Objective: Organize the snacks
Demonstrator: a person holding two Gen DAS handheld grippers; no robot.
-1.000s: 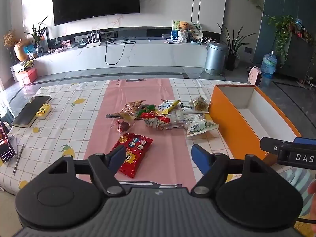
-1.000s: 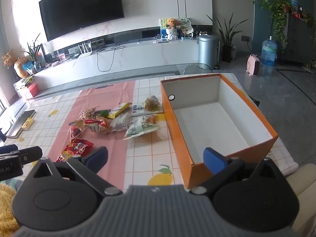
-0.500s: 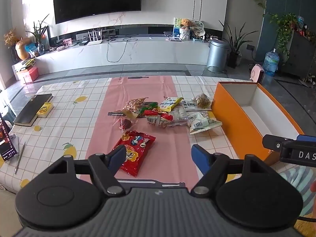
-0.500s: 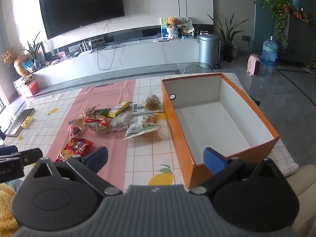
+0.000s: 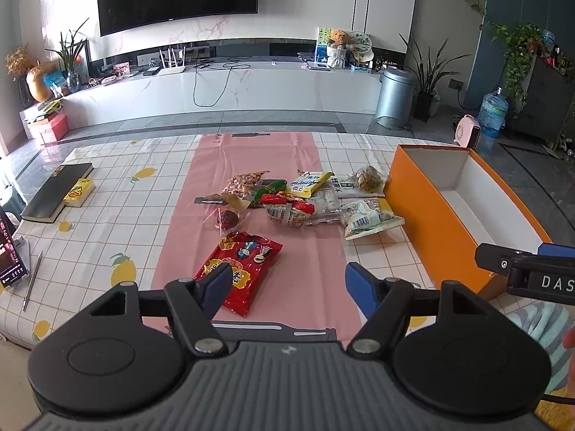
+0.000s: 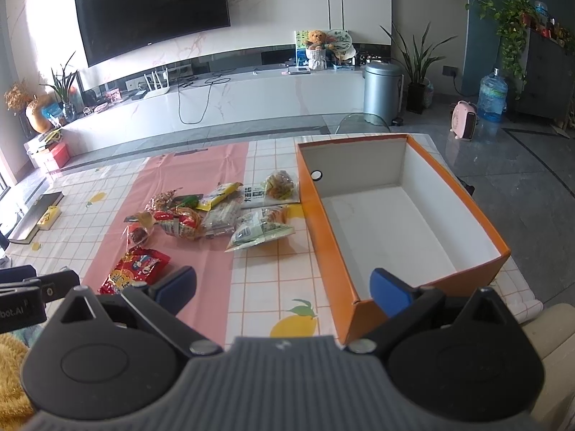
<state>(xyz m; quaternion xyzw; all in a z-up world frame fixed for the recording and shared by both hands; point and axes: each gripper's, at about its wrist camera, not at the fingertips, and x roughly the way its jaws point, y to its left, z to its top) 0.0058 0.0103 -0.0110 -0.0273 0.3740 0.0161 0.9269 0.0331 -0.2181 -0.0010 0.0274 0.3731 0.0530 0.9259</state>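
Observation:
Several snack packets lie in a loose pile (image 5: 305, 201) on the pink runner and checked cloth; the pile also shows in the right wrist view (image 6: 215, 212). A red packet (image 5: 239, 269) lies nearest, just ahead of my left gripper (image 5: 289, 289), which is open and empty above the table's near edge. An empty orange box (image 6: 406, 215) with a white inside stands right of the pile. My right gripper (image 6: 284, 285) is open and empty, hovering over the box's near left corner. The red packet shows at its left (image 6: 134, 269).
A black book (image 5: 57, 192) with a yellow pack on it lies at the table's left edge. A pen (image 5: 32, 280) and a phone (image 5: 9, 251) lie at the near left. The right gripper's body (image 5: 532, 273) shows at the right of the left wrist view.
My left gripper has pulled back and risen slightly, so the snacks look a little farther off. The right gripper has barely moved. Both stayed open.

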